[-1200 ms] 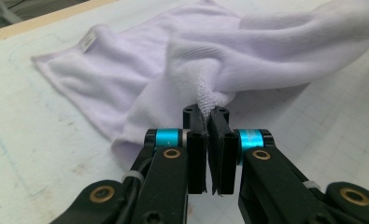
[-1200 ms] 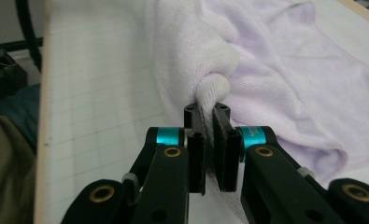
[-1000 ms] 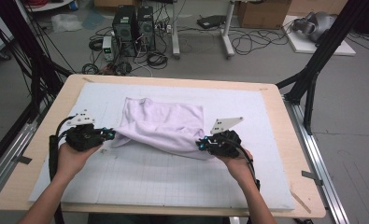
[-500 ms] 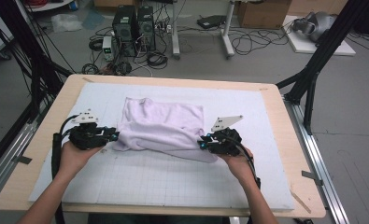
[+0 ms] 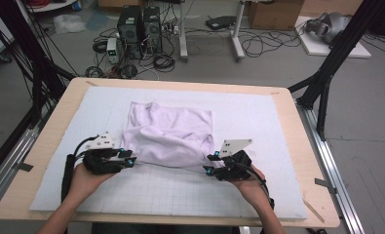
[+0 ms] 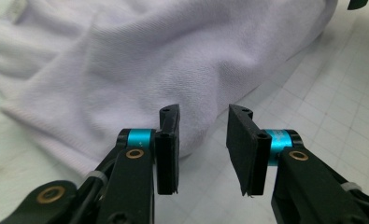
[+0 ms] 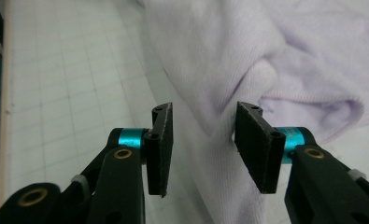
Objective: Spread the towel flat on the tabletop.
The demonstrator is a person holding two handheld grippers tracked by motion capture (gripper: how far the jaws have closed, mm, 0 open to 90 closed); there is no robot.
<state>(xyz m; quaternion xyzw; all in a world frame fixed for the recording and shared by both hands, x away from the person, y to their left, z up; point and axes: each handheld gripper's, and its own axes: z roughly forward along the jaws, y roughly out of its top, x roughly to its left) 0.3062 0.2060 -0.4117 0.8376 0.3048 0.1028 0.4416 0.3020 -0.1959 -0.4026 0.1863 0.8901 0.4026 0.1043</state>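
Note:
A pale lavender cloth (image 5: 173, 134) lies rumpled and partly folded on the middle of the white gridded mat (image 5: 278, 126). My left gripper (image 5: 129, 160) sits at the cloth's near left corner, and its own view shows it (image 6: 203, 116) open, with the cloth's hem (image 6: 149, 60) just past the jaw tips. At the near right corner is my right gripper (image 5: 209, 165), also open (image 7: 203, 112). A raised fold of the cloth (image 7: 275, 51) runs into the gap between its jaws, and the pads are not pressed on it.
The mat covers a wooden table (image 5: 317, 146) whose bare rim shows all round. Black frame posts (image 5: 326, 73) stand at the table's right and left sides. Computer towers (image 5: 141, 24) and cables lie on the floor beyond the far edge.
Both grippers have moved toward the person's side of the table. The cloth's near edge has come with them and now lies lower on the mat.

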